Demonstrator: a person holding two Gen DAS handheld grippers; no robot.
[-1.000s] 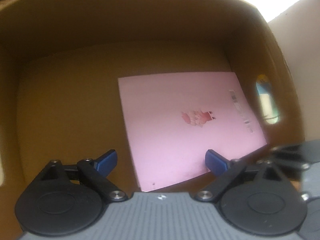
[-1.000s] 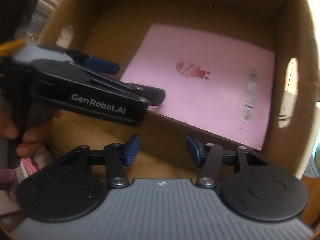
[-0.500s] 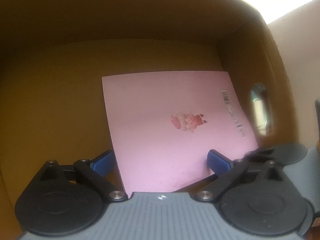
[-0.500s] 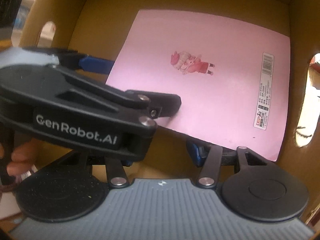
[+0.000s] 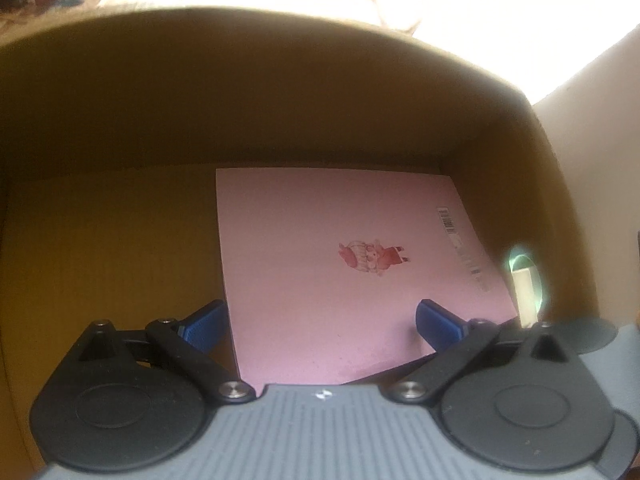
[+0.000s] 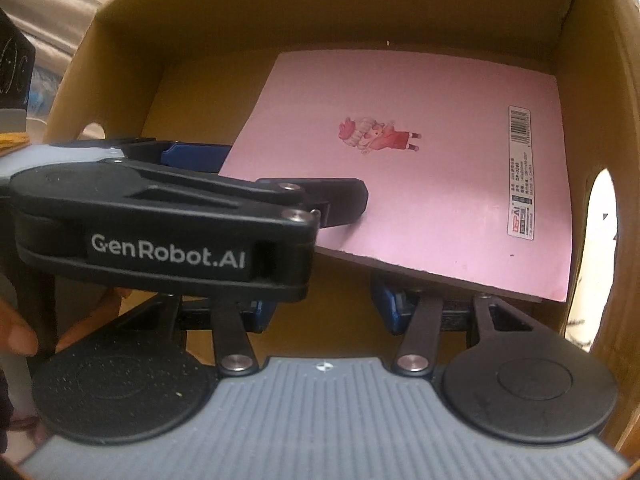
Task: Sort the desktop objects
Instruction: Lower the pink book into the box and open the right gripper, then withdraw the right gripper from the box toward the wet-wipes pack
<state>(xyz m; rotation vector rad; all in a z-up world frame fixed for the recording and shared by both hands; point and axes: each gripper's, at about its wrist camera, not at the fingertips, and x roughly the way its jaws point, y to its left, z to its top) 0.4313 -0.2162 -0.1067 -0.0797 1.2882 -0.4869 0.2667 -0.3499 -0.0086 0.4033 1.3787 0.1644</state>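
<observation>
A pink notebook (image 5: 344, 264) with a small cartoon figure and a barcode lies inside a brown cardboard box (image 5: 120, 240). It also shows in the right wrist view (image 6: 408, 168), with its near edge raised off the floor. My left gripper (image 5: 320, 320) is open, its blue fingers on either side of the notebook's near edge. It shows in the right wrist view (image 6: 280, 184) as the black arm from the left. My right gripper (image 6: 324, 308) is open and empty, low under the notebook's near edge, inside the box (image 6: 208, 92).
The box walls close in on all sides. Oval handle holes are cut in the right wall (image 6: 600, 256) and the left wall (image 6: 94, 132). A hand (image 6: 16, 328) holds the left gripper at the left.
The notebook has dropped further into the box and toward its far right corner. My right gripper has pushed deeper in, below the notebook's edge. Both grippers stay open.
</observation>
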